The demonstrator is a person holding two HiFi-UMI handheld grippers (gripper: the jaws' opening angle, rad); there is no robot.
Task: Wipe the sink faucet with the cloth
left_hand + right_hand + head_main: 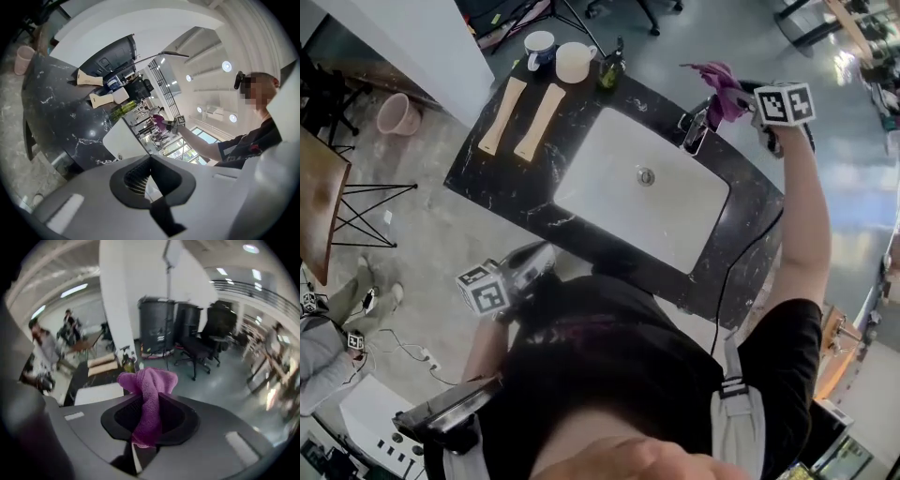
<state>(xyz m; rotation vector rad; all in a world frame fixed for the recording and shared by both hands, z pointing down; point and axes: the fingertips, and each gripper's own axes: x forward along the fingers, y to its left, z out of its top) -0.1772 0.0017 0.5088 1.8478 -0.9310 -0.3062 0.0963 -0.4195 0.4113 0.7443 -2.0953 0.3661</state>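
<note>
The chrome faucet (696, 131) stands at the far right rim of the white sink (609, 159) set in a black marble counter (502, 150). My right gripper (739, 101) hovers just above and beyond the faucet, shut on a bunched purple cloth (720, 86). In the right gripper view the cloth (149, 394) fills the gap between the jaws of that gripper (147, 417) and spills out over them. My left gripper (542, 255) hangs at the counter's near edge, shut and empty. Its own view shows the jaws of that gripper (145, 180) closed, with the sink (124, 140) beyond.
Two wooden boards (525, 117) lie on the counter's left end. Behind them stand two cups (540, 45), (574, 61) and a green bottle (608, 70). A pink bin (398, 112) and a folding table (319, 202) stand on the floor to the left.
</note>
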